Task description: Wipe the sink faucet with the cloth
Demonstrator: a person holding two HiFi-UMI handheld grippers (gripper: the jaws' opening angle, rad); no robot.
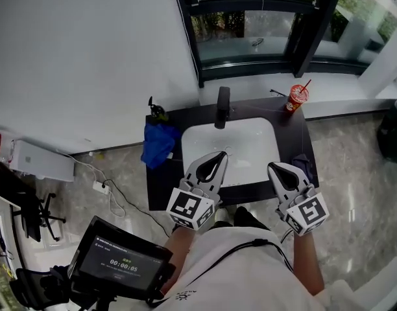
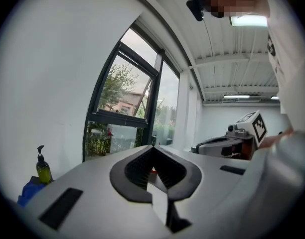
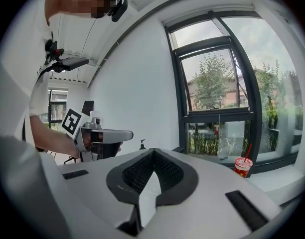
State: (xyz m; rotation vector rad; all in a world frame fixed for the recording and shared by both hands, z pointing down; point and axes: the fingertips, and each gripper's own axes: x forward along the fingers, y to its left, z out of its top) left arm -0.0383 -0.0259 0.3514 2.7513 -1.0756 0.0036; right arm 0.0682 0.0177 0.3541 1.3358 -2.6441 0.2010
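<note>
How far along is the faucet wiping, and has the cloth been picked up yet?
Nothing looks done yet: the blue cloth sits at the counter's left edge beside the sink, untouched. Nothing is in hand: the left gripper and right gripper are both shut and empty above the sink's near side. Still left: grab the cloth, then wipe the black faucet.

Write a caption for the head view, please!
Shut, empty jaws: left gripper and right gripper before the white sink; blue cloth left of the black faucet.
</note>
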